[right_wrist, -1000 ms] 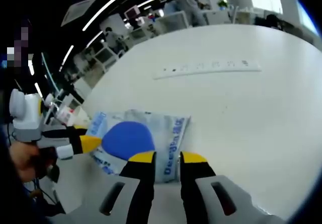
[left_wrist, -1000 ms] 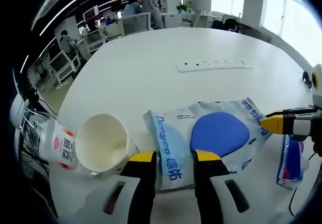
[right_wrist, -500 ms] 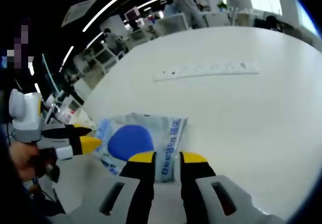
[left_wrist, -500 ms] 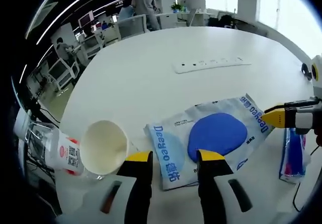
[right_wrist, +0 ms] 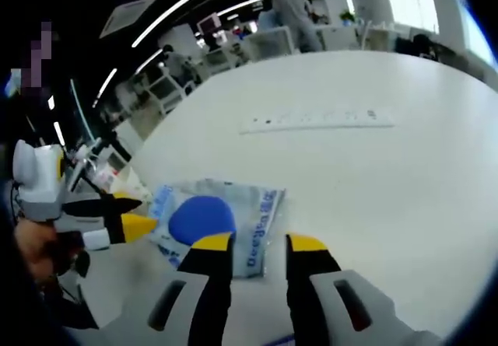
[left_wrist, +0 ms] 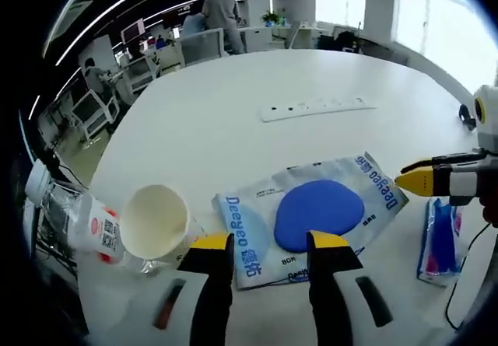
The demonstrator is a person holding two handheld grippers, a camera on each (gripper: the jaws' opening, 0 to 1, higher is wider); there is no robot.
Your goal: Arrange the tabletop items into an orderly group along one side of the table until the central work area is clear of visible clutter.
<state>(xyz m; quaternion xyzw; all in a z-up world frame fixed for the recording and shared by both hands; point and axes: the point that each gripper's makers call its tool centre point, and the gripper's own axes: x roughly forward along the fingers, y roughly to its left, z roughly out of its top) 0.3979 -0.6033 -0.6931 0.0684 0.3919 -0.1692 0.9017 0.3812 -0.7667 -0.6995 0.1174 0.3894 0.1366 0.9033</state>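
Both your left gripper (left_wrist: 268, 245) and right gripper (right_wrist: 261, 245) are hanging part-open, holding nothing. You are risking a shallow pinch slipping off the flat Deeyeo bag (left_wrist: 311, 214), or bumping the paper cup (left_wrist: 154, 223) near the table (left_wrist: 226, 120) edge.

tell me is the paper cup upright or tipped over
Tipped over. The paper cup lies on its side on the table, its open mouth facing the left gripper view, beside the bottle.

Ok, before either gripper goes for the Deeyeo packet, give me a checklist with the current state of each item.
1. Left gripper open, empty: ok.
2. Right gripper open, empty: ok.
3. Deeyeo packet lying flat, free of both grippers: ok.
4. Paper cup on its side beside the packet, apart from it: ok.
5. Bottle by the table edge, stable: cannot tell.
6. Centre clear: not ok, power strip there.
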